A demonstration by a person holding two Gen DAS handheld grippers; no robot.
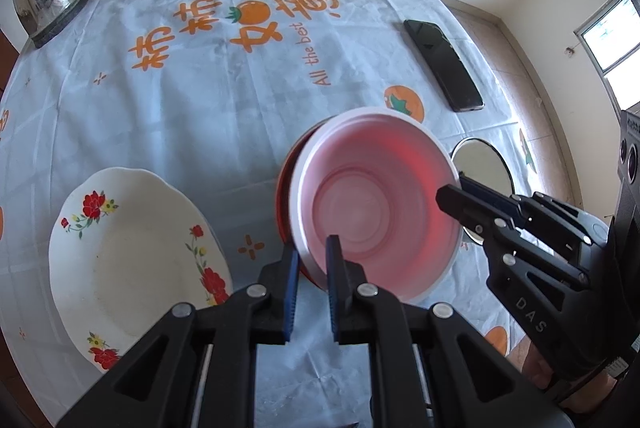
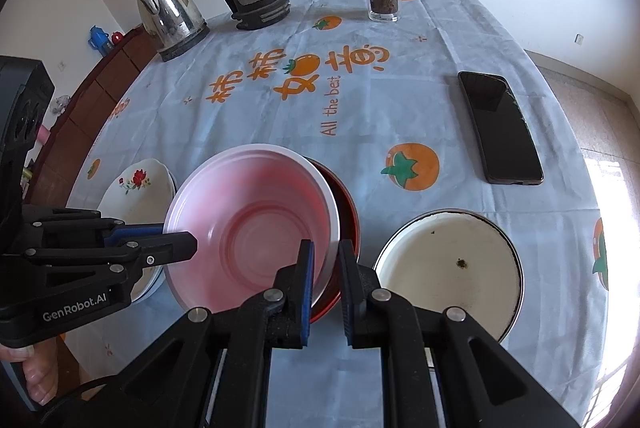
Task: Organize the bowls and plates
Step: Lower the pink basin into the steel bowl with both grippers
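Both grippers pinch the rim of the pink bowl (image 1: 376, 204), which tilts over a red bowl (image 2: 346, 224) near the table's front edge. The left gripper (image 1: 312, 268) clamps its near-left rim; the right gripper (image 2: 325, 268) clamps the opposite rim, possibly catching the red bowl too. A floral plate (image 1: 132, 260) lies left, a white enamel plate (image 2: 448, 264) right.

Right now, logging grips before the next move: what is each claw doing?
Left claw: closed on the near rim of the pink plastic bowl.
Right claw: closed on the same bowl's opposite rim.
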